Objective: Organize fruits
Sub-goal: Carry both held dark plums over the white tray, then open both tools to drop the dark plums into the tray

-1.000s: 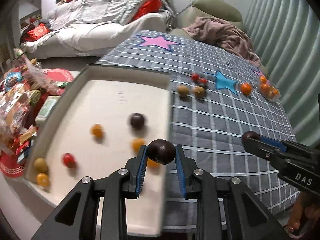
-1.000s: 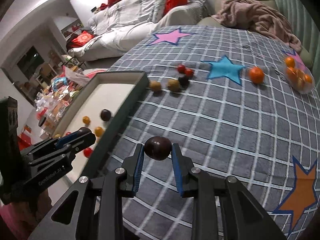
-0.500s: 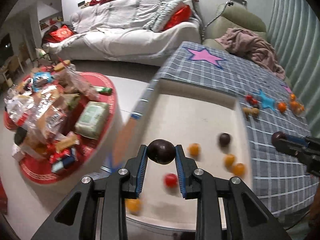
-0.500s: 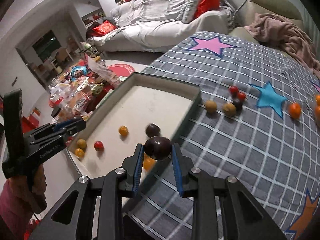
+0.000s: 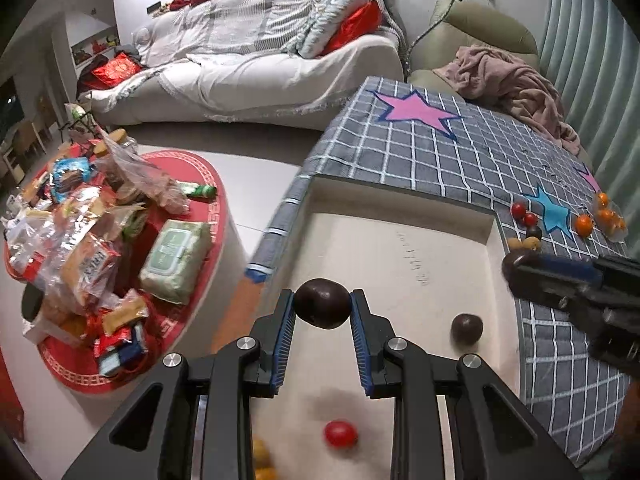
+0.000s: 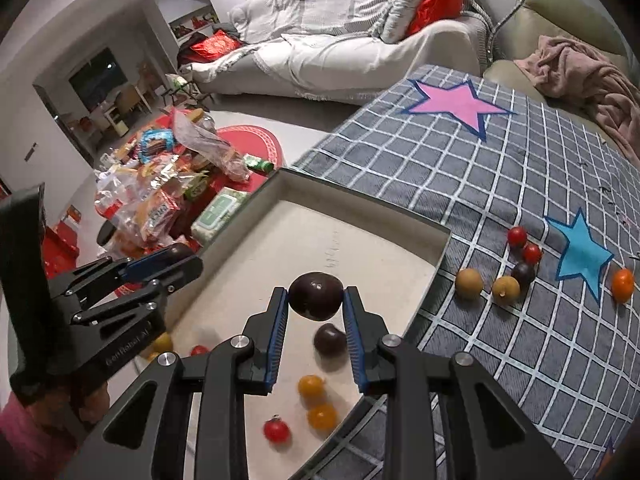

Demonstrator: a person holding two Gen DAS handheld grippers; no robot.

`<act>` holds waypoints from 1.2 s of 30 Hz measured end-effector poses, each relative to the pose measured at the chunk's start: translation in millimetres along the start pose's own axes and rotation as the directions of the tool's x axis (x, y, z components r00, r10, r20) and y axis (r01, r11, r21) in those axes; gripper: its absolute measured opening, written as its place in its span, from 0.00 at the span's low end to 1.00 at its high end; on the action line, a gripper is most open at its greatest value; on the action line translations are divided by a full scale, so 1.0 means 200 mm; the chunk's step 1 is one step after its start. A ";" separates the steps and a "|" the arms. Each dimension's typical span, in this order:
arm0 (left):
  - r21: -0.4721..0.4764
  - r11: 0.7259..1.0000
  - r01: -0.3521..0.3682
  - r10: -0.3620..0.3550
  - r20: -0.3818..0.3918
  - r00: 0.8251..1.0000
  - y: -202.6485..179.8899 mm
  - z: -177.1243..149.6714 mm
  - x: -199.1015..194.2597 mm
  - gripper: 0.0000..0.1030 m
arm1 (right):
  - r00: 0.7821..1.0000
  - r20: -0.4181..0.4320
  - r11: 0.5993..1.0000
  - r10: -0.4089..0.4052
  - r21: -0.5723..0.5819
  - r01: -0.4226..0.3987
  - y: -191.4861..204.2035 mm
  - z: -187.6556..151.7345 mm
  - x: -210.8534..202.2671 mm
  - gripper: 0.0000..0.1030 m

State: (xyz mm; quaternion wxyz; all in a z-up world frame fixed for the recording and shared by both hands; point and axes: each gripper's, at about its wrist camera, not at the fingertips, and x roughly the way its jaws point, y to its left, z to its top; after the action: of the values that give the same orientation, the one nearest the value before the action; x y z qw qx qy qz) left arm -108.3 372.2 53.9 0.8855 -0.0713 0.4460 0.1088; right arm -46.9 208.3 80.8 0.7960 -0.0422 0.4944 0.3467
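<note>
Plums are sitting in both my claws: my left gripper (image 5: 322, 309) is pinching one dark plum (image 5: 322, 303) between its blue pads, and my right gripper (image 6: 315, 298) is squeezing another dark plum (image 6: 316, 295) likewise, both hanging over the cream tray (image 6: 372, 216). Just toward 6 o'clock of the right one, a loose plum (image 6: 330, 340) is lying on the tray, with orange fruits (image 6: 311, 386) and a red tomato (image 6: 276, 430) nearer me. Toward 3 o'clock, more fruit (image 6: 505, 288) is waiting on the checked cloth (image 6: 500, 160).

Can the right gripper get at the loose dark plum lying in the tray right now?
Probably not yet. The right gripper is already shut on a dark plum, so its jaws are occupied. The loose plum lies just below in the tray, otherwise unobstructed.
</note>
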 end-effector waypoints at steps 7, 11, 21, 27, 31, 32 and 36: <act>-0.015 1.000 -0.009 0.009 -0.065 0.998 -0.09 0.01 0.17 0.29 | 0.999 -0.038 0.999 -0.027 0.045 0.029 -0.14 -0.01 0.11 0.30; -0.003 1.000 -0.030 0.030 -0.073 0.997 -0.11 0.02 0.22 0.29 | 0.999 -0.039 0.998 -0.035 0.055 0.037 -0.16 0.02 0.16 0.30; 0.014 0.998 -0.061 0.062 -0.109 0.992 -0.15 0.03 0.32 0.28 | 0.994 -0.072 0.997 -0.077 -0.007 0.077 -0.13 0.02 0.31 0.30; 0.036 0.996 -0.082 0.086 -0.107 0.991 -0.18 0.02 0.33 0.29 | 0.989 -0.085 0.989 -0.122 -0.091 0.114 -0.07 -0.01 0.34 0.33; 0.046 0.995 -0.089 0.093 -0.105 0.990 -0.19 0.01 0.33 0.29 | 0.991 -0.074 0.990 -0.110 -0.096 0.103 -0.06 -0.01 0.32 0.46; 0.044 0.995 -0.089 0.093 -0.105 0.990 -0.19 0.01 0.33 0.29 | 0.991 -0.070 0.989 -0.118 -0.100 0.111 -0.05 -0.01 0.31 0.46; 0.044 0.995 -0.089 0.094 -0.105 0.990 -0.18 0.01 0.33 0.29 | 0.991 -0.054 0.988 -0.125 -0.096 0.120 -0.06 -0.01 0.28 0.55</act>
State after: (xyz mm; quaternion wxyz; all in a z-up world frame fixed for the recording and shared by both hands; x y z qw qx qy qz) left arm -59.9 346.3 3.2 0.8556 -0.0394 0.4977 0.1367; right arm -26.5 227.2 31.0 0.7978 -0.1198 0.4978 0.3182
